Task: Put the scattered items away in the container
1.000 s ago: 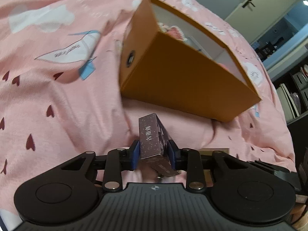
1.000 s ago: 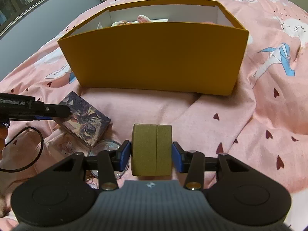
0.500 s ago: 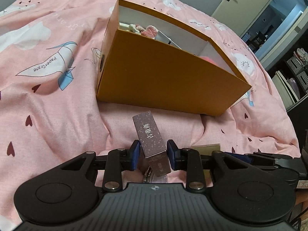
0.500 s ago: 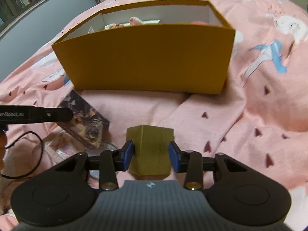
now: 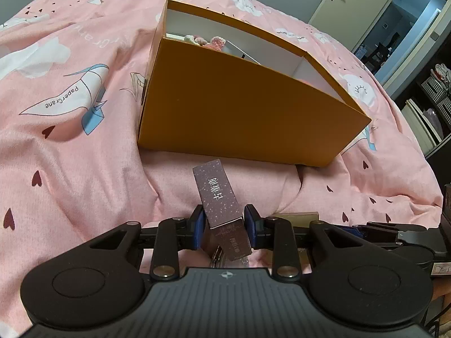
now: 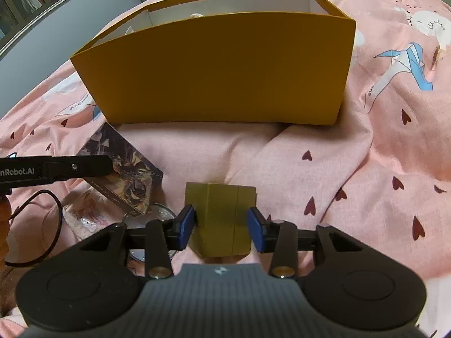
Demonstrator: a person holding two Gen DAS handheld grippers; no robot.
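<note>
An open orange cardboard box (image 5: 248, 107) stands on the pink bedspread; it also shows in the right wrist view (image 6: 214, 67). Soft toys and a flat item lie inside it. My left gripper (image 5: 222, 222) is shut on a slim purple speckled box (image 5: 218, 197), held tilted just in front of the orange box. My right gripper (image 6: 222, 225) is shut on an olive-gold box (image 6: 222, 217), held low over the bed before the orange box. The olive-gold box (image 5: 298, 217) and the right gripper show at the lower right of the left wrist view.
A dark patterned card box (image 6: 126, 169) lies left of my right gripper, partly under the left gripper's finger (image 6: 76, 166). A clear packet (image 6: 84, 214), a round disc (image 6: 160, 214) and a black cable (image 6: 53, 225) lie near it. A doorway (image 5: 406, 22) and shelves are at right.
Both grippers have pulled back slightly and tilted, keeping hold of their boxes. The orange box now sits a little farther from the left gripper and nearer in the right view.
</note>
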